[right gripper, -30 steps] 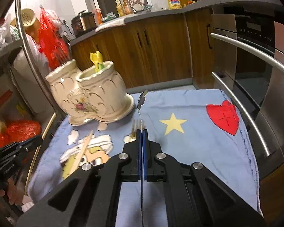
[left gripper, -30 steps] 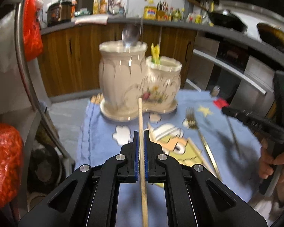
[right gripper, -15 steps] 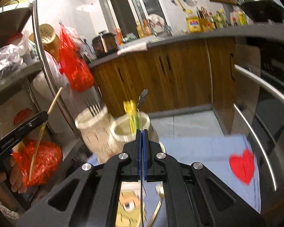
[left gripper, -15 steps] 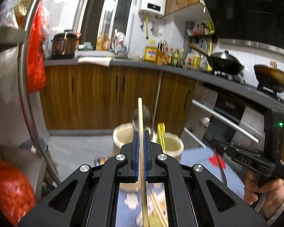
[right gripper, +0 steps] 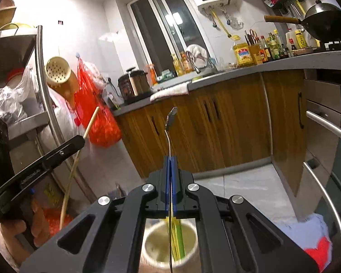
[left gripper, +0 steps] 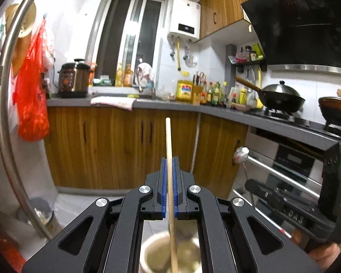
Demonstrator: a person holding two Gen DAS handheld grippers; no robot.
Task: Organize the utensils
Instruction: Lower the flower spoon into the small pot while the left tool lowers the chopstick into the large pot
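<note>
- Left wrist view: my left claw is clamped tight on a wooden chopstick, which runs up past the pads and down toward a cream pot directly below, its lower end over the pot's mouth.
- Right wrist view: my right claw is pinched shut on a thin metal spoon, handle between the pads, bowl end sticking up, the handle's tail hanging over a second cream pot.
- That second pot already holds something yellow-green standing upright; I cannot tell what it is.
- Both utensils hang above their pots, neither released yet, so I judge this pair as mid-delivery: lowering and letting go remain.
- Whether more utensils wait on the blue cloth I cannot say; only a corner of it shows, with a red patch.
- Farther out: wooden cabinets, a grey counter with bottles, and a red bag hanging left.
</note>
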